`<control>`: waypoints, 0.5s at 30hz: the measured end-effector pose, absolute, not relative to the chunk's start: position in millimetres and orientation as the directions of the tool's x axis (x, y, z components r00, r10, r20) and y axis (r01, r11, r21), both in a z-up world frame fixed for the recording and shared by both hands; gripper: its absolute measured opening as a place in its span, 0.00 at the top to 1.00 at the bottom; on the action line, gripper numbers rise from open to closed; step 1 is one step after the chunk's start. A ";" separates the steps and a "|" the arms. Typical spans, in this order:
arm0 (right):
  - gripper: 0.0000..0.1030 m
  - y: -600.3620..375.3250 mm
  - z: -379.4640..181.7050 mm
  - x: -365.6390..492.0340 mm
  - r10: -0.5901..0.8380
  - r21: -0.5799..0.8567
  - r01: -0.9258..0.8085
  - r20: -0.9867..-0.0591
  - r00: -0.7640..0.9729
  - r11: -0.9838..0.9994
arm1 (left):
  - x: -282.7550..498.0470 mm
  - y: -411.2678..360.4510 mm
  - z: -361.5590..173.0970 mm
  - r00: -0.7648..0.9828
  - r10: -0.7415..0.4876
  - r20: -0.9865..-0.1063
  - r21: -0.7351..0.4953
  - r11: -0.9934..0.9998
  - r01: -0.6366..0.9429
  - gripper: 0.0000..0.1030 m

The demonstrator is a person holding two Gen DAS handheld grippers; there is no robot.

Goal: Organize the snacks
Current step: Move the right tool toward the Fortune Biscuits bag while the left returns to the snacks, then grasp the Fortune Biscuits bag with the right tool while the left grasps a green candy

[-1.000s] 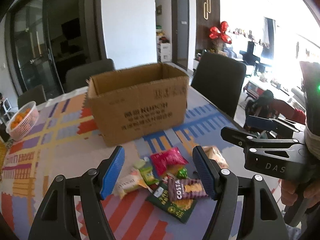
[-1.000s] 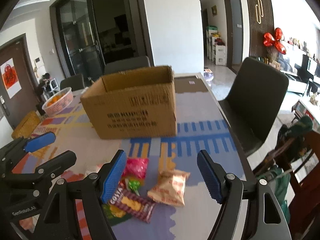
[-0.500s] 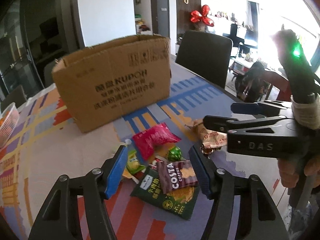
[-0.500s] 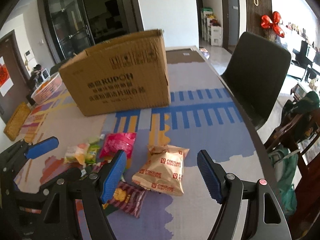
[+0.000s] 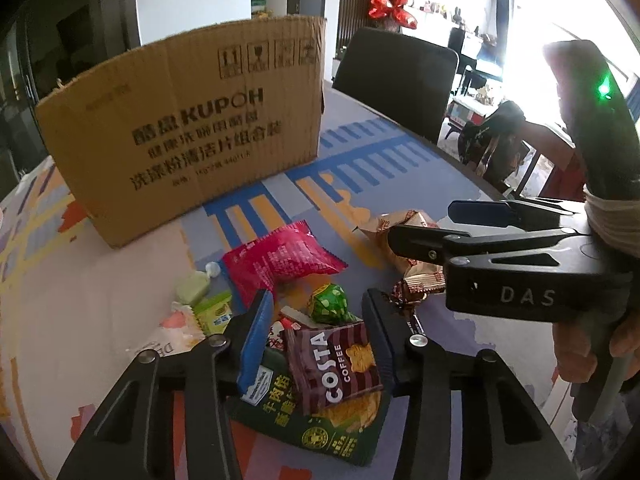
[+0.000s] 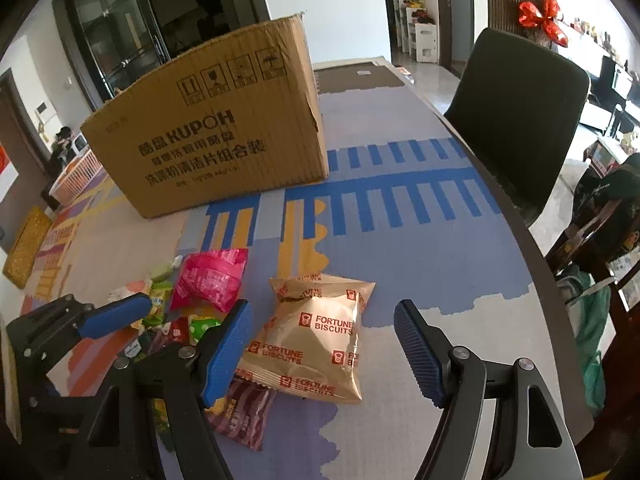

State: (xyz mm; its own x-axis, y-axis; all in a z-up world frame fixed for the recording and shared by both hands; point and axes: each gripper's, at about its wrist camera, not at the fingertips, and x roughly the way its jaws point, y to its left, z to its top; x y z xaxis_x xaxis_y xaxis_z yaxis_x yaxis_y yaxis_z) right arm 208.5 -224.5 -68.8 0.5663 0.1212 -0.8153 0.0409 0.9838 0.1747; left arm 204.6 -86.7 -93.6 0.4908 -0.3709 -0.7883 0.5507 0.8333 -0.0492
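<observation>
Left gripper (image 5: 316, 344): parted, straddling coffee packet (image 5: 334, 364). Right gripper (image 6: 324, 350): parted around biscuit bag (image 6: 316, 336); bare table (image 6: 440, 264) rightward.

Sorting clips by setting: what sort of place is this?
Most likely a home dining area: a table with a patterned cloth, a dark dining chair beside it, and a cardboard box with snack packets such as Fortune Biscuits.
</observation>
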 end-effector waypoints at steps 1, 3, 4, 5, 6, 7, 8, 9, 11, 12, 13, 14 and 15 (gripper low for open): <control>0.29 -224.8 -69.4 208.5 0.124 0.177 0.041 -0.816 0.565 0.983 | 205.6 -87.8 -94.6 0.487 -0.370 -0.791 -0.049 0.833 0.552 0.58; 0.29 -225.7 -71.7 208.8 0.129 0.183 0.043 -0.819 0.559 0.982 | 208.0 -91.1 -97.8 0.477 -0.366 -0.799 -0.049 0.830 0.555 0.60; 0.30 -226.1 -73.1 208.6 0.132 0.187 0.043 -0.821 0.556 0.981 | 208.9 -92.4 -99.2 0.473 -0.365 -0.802 -0.049 0.829 0.556 0.61; 0.31 -226.8 -74.6 209.1 0.134 0.189 0.043 -0.822 0.553 0.981 | 210.1 -93.6 -100.9 0.468 -0.364 -0.805 -0.052 0.829 0.557 0.61; 0.32 -227.3 -76.3 209.4 0.139 0.194 0.042 -0.825 0.548 0.980 | 211.1 -94.9 -102.2 0.465 -0.363 -0.808 -0.053 0.830 0.556 0.62; 0.34 -227.9 -77.8 209.8 0.146 0.200 0.041 -0.826 0.545 0.979 | 212.1 -95.7 -103.5 0.460 -0.361 -0.811 -0.055 0.831 0.554 0.64; 0.35 -228.6 -79.6 210.0 0.152 0.207 0.042 -0.829 0.538 0.977 | 212.9 -96.3 -104.8 0.457 -0.360 -0.814 -0.056 0.831 0.554 0.64; 0.38 -229.1 -80.6 210.1 0.156 0.211 0.042 -0.831 0.535 0.977 | 213.4 -96.8 -105.6 0.453 -0.359 -0.816 -0.058 0.831 0.554 0.65; 0.40 -229.4 -82.6 210.6 0.162 0.214 0.038 -0.833 0.528 0.976 | 214.7 -97.6 -106.8 0.450 -0.360 -0.817 -0.061 0.831 0.553 0.67; 0.40 -229.7 -83.8 210.8 0.161 0.212 0.039 -0.835 0.526 0.976 | 216.1 -98.1 -108.0 0.443 -0.361 -0.820 -0.067 0.831 0.553 0.68; 0.40 -229.7 -84.6 210.9 0.162 0.213 0.038 -0.836 0.525 0.976 | 217.2 -98.5 -109.1 0.437 -0.364 -0.823 -0.074 0.830 0.553 0.69; 0.40 -230.0 -85.0 210.9 0.163 0.213 0.037 -0.836 0.524 0.976 | 218.1 -99.3 -110.2 0.432 -0.366 -0.825 -0.078 0.829 0.554 0.70; 0.40 -230.3 -85.5 211.2 0.164 0.214 0.036 -0.837 0.522 0.976 | 219.2 -100.0 -111.7 0.423 -0.366 -0.829 -0.083 0.829 0.553 0.72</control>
State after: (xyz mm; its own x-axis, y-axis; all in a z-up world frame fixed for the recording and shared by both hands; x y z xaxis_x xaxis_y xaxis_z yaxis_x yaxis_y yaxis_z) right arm 211.2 -230.3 -85.5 0.5221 0.1641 -0.8369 0.0363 0.9762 0.2140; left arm 219.2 -100.0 -111.7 0.4235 -0.3657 -0.8288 0.5534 0.8288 -0.0829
